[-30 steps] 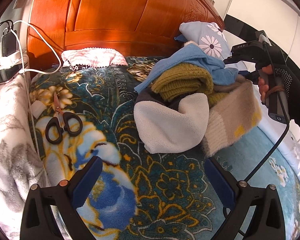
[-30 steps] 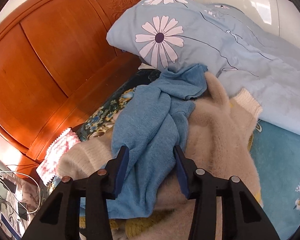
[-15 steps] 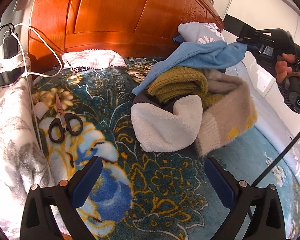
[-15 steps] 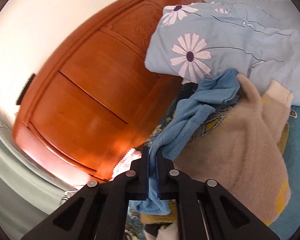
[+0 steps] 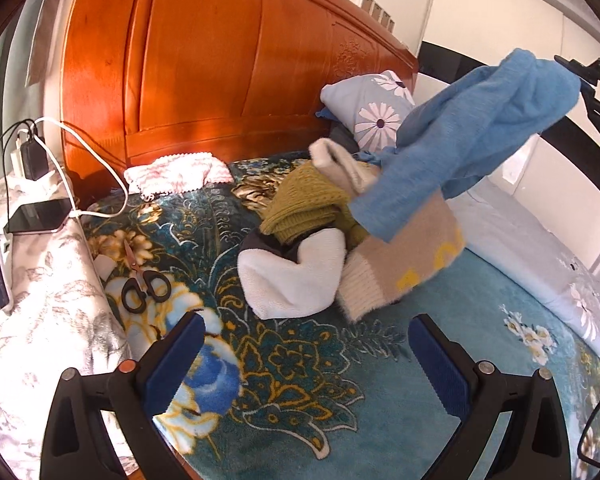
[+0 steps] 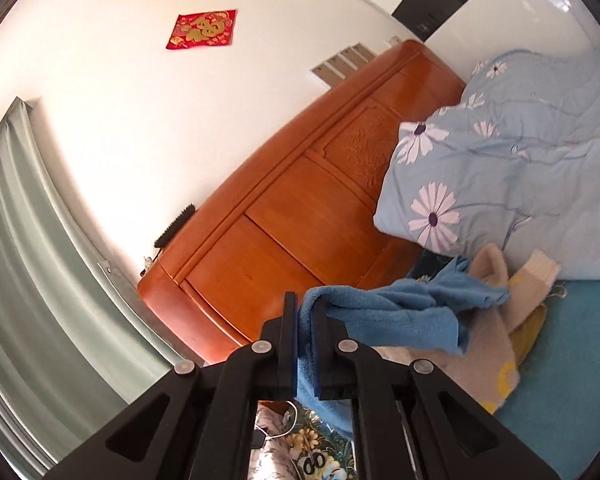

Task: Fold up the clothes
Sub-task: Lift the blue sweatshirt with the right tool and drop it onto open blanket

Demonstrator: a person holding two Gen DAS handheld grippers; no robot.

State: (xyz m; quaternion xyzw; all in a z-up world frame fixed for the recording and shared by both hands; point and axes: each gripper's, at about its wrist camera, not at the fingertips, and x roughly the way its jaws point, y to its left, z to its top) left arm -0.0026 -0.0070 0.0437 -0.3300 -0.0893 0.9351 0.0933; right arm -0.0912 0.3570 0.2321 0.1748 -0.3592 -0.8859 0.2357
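Note:
A light blue fleece garment [image 5: 476,140] hangs in the air above the bed, pinched at its upper right end by my right gripper [image 5: 580,76]. In the right wrist view that gripper [image 6: 305,312] is shut on the blue garment [image 6: 396,312], which trails down to the right. Below it lies a pile of clothes: an olive knit sweater [image 5: 304,204], a white fleece piece [image 5: 296,276] and a beige sweater with yellow marks [image 5: 412,260]. My left gripper [image 5: 306,352] stands open low over the patterned blanket, in front of the pile, with nothing between its fingers.
A wooden headboard [image 5: 220,64] backs the bed. Black-handled scissors [image 5: 142,284] lie on the teal floral blanket [image 5: 300,380] at the left. A phone [image 5: 40,216] with a white cable rests on a grey floral cover. A daisy-print pillow [image 5: 376,108] and quilt [image 6: 520,168] lie on the right.
My right gripper closed on the blue garment and lifted it up and to the right, off the pile. The left gripper rose a little and stayed open.

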